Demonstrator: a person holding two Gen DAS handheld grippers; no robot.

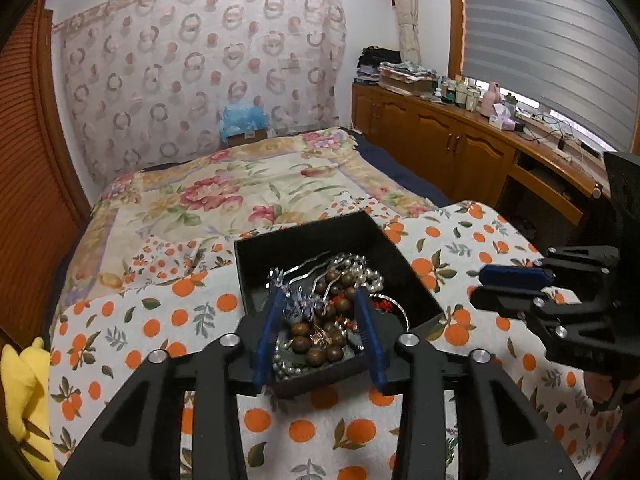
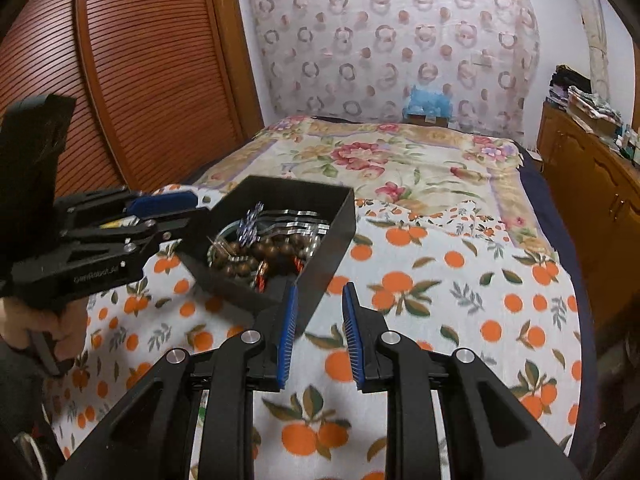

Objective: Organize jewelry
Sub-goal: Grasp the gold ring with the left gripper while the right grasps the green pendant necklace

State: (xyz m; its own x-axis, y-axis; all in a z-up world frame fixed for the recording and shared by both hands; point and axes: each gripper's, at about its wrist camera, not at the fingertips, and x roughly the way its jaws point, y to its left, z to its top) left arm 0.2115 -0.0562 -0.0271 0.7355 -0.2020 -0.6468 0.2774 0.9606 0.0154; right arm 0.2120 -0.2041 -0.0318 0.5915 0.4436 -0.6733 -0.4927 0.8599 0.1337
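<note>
Left wrist view: your left gripper [image 1: 320,312] hangs over the black box [image 1: 404,264], jaws spread wide, gripping nothing; the jewelry [image 1: 320,320] lies heaped and tangled inside.

Right wrist view: your right gripper [image 2: 320,320] stands half open, empty, beside the box on the orange-print cloth [image 2: 460,280]. Sorting looks unstarted.

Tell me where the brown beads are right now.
The brown beads lie in the black box on the orange-print cloth, between the left gripper's open jaws, tangled with silver hairpins.
</note>
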